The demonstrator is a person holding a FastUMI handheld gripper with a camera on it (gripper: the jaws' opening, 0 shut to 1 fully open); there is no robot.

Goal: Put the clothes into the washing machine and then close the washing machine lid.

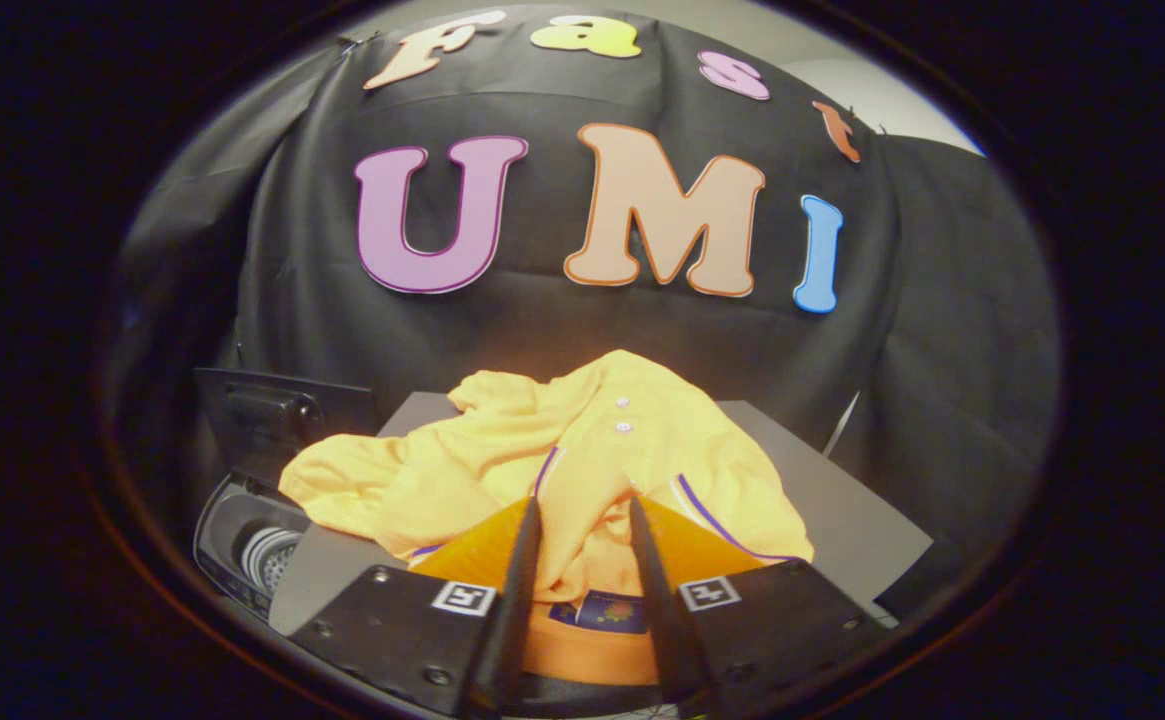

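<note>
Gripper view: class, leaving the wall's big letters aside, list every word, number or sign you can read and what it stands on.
Nothing can be read.
Yellow shirt: blue patch lying between the fingers of the tongs, print too blurred to read; whether they pinch the cloth is unclear.
Tongs: two square black-and-white markers, patterns, not words.
Washing machine: no legible text.
</note>
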